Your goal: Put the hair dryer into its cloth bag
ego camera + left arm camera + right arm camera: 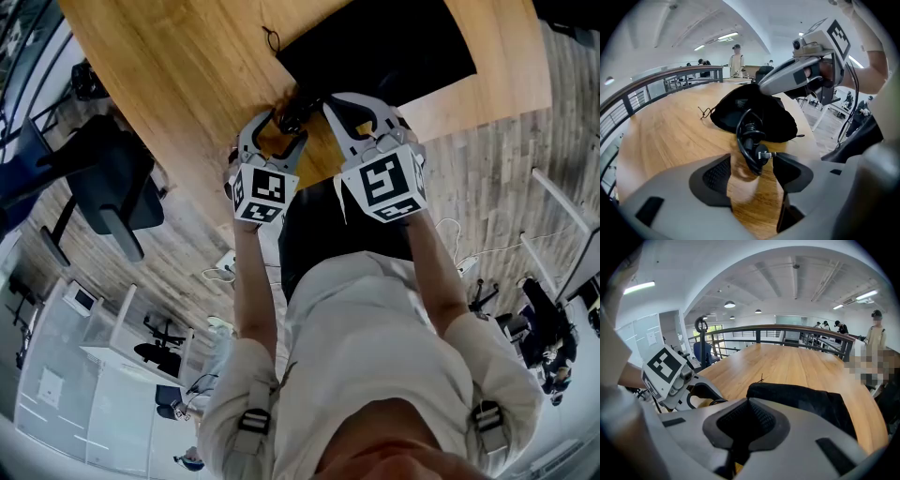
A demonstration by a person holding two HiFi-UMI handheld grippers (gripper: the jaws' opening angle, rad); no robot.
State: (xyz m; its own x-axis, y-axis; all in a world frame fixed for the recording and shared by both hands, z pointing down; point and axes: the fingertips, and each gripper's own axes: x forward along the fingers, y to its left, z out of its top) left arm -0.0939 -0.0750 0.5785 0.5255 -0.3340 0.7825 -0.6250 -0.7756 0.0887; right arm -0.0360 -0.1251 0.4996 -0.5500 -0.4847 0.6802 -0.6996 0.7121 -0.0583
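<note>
The black cloth bag (759,110) lies on the wooden table (665,136); in the head view the bag (384,47) is at the table's near edge. A coiled black cord (743,136) with its plug (764,153) sticks out of the bag's mouth; the hair dryer's body is hidden inside. My left gripper (752,165) is open, with the cord and plug between its jaws, untouched by the pads. My right gripper (746,404) is shut on the bag's edge, and in the left gripper view the right gripper (764,88) holds the rim just above the cord.
The bag's thin drawstring (707,112) trails on the table to the left. The table's edge (811,136) drops off close on the right. A railing (797,329) runs behind the table, with people standing beyond it. An office chair (112,187) stands on the floor.
</note>
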